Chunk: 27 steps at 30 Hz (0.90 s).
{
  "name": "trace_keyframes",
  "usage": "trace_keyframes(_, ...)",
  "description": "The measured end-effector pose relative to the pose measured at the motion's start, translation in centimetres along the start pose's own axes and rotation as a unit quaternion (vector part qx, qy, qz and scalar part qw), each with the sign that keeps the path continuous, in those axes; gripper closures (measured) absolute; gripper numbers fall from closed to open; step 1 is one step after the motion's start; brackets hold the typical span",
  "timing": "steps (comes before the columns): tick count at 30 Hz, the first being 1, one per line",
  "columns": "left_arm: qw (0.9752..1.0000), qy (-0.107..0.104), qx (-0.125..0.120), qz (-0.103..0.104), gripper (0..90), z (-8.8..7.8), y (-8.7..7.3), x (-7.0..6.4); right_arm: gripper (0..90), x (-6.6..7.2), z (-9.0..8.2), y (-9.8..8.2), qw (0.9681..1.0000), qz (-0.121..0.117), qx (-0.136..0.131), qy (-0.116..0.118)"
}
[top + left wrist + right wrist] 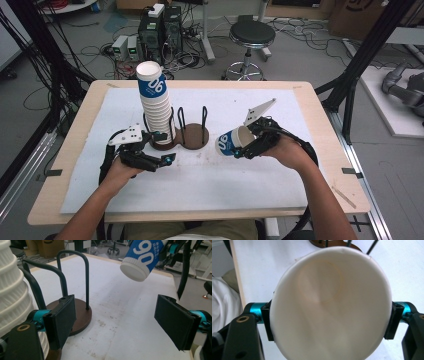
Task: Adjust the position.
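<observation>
Both forearms enter near. Right gripper [248, 141] clamps a paper cup [231, 142]; squeezing may crush it. Left gripper [156, 147], jaws wide, sits beside, perhaps touching, the tall cup stack [153, 102], which could topple.

Looking down from above the table's [75, 200] near edge; riding low behind each gripper's jaws, sharing the paper cup [231, 141].

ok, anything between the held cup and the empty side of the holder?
Nothing visible. The cup in the right gripper hangs just right of the empty holder, bare table between; the left gripper sits on its far side.
</observation>
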State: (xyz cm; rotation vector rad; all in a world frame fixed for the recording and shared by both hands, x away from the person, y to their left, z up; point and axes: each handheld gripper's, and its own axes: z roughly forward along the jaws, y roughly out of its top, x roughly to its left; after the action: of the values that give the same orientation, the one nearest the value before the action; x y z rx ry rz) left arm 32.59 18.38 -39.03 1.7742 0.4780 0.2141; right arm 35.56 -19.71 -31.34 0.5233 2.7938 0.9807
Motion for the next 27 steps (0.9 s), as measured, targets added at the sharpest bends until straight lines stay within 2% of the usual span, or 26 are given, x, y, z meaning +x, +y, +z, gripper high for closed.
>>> trace_keyframes(4,0.9999,0.001,-0.009,-0.005,17.8,-0.2,0.0,0.1,23.2,-0.6,-0.2,-0.1,0.9999,0.002,0.009,-0.006)
trace_keyframes(13,0.9997,0.006,-0.023,-0.006,17.8,-0.7,0.0,0.4,23.1,-1.7,-0.5,-0.9,0.9986,0.029,0.031,-0.031)
trace_keyframes(19,0.9996,0.009,-0.026,-0.007,17.8,-0.9,0.0,0.5,23.0,-2.6,-0.9,-0.8,0.9958,0.041,0.067,-0.046)
trace_keyframes(27,0.9995,0.010,-0.028,-0.008,17.8,-0.9,0.0,0.5,22.8,-3.2,-1.0,-1.0,0.9941,0.052,0.079,-0.053)
